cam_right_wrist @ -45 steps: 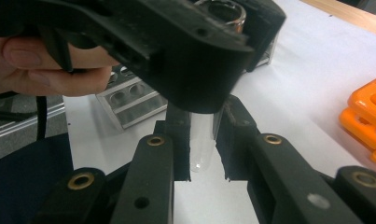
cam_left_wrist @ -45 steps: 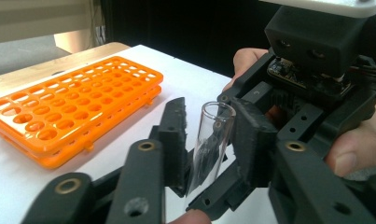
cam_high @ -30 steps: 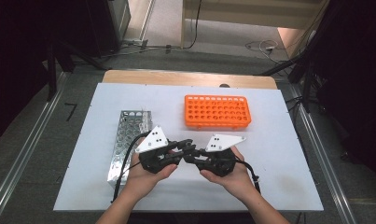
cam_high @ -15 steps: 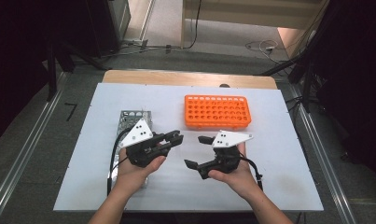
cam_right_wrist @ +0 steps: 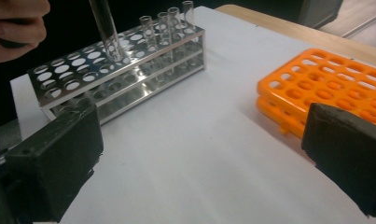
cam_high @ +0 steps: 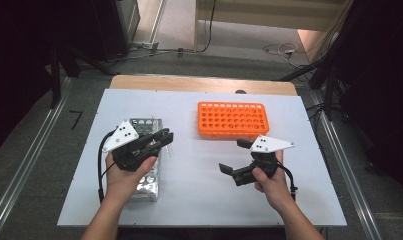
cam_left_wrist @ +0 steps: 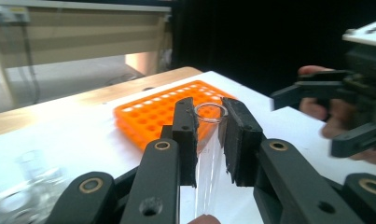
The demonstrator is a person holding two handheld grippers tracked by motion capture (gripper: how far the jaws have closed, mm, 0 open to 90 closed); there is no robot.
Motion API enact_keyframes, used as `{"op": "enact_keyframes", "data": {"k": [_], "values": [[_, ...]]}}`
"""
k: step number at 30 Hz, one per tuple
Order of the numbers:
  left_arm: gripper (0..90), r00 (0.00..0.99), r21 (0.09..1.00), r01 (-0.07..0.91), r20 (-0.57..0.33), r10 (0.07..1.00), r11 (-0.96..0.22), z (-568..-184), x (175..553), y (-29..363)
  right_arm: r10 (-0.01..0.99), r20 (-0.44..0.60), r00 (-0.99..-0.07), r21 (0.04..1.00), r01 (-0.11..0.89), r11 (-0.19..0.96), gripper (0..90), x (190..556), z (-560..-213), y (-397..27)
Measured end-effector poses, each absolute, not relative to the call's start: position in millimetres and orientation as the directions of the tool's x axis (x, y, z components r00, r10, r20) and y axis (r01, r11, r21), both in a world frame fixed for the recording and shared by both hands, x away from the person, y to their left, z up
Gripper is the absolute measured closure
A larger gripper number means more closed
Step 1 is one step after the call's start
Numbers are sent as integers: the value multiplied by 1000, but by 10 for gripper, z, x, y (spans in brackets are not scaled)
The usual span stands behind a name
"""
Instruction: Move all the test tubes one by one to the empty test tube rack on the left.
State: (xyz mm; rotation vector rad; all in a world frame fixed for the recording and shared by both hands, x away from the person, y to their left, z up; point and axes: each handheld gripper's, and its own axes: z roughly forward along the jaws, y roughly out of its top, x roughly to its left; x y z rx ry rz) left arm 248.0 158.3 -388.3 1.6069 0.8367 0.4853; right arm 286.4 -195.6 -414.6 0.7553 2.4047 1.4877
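Now our right gripper [cam_high: 235, 156] has just spread its jaws empty; the left gripper [cam_high: 161, 142] alone pinches the glass tube [cam_left_wrist: 208, 149], ready for racking.

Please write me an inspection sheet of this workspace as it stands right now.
Surface: white table top, wooden strip along its far edge.
Job's things: clear glass test tube held in the left gripper; metal rack with a few tubes standing at one end; orange rack, holes look empty.
Clutter: nothing seen.
Grippers: left shut on the tube; right gripper with jaws just opened wide, nothing between them.
Cables: black cable loops from each gripper; more cables on the floor beyond the table.
Surroundings: grey floor, metal rails at both sides, dark equipment at the back.
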Motion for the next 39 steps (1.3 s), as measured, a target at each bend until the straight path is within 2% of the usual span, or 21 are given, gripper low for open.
{"op": "enact_keyframes", "data": {"k": [11,19,30,39], "values": [[757,573,970,243,-131,809,-16,-3955,2525,1863,596,74,-800,888,325,326,0,2841,-4164,-2423],[757,527,971,235,-89,845,-44,-4073,2575,1896,647,82,-758,884,355,303,0,2799,-4206,-2765],[757,492,968,245,-78,867,-52,-4244,2637,1895,671,79,-738,879,368,302,0,2731,-4272,-2983],[755,490,936,339,-87,867,-98,-4287,2675,1881,676,83,-733,879,373,297,0,2737,-4279,-2994]]}}
